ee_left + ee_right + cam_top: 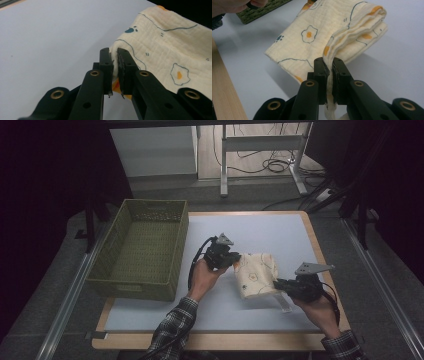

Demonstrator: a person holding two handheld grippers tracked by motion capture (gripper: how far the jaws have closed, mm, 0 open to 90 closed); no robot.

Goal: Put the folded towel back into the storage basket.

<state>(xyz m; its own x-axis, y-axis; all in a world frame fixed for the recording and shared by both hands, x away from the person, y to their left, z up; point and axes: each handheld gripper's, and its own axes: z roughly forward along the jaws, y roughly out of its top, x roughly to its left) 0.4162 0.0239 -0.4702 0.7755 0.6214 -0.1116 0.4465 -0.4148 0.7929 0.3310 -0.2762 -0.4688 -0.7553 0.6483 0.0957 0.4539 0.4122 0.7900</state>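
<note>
A folded cream cloth (256, 274) with blue outlines and orange spots hangs just above the pale blue mat between both hands. My left gripper (234, 259) is shut on its left edge; in the left gripper view the jaws pinch the cloth (160, 50) at the gripper tip (115, 58). My right gripper (276, 283) is shut on the right edge; in the right gripper view the folded layers of the cloth (317, 37) run down between the jaws at the gripper tip (328, 65).
An empty green woven basket (141, 249) stands on the left of the table, close to the left hand. The mat (260, 230) lies on a wooden tabletop (210, 341). Desk legs and cables are on the floor beyond.
</note>
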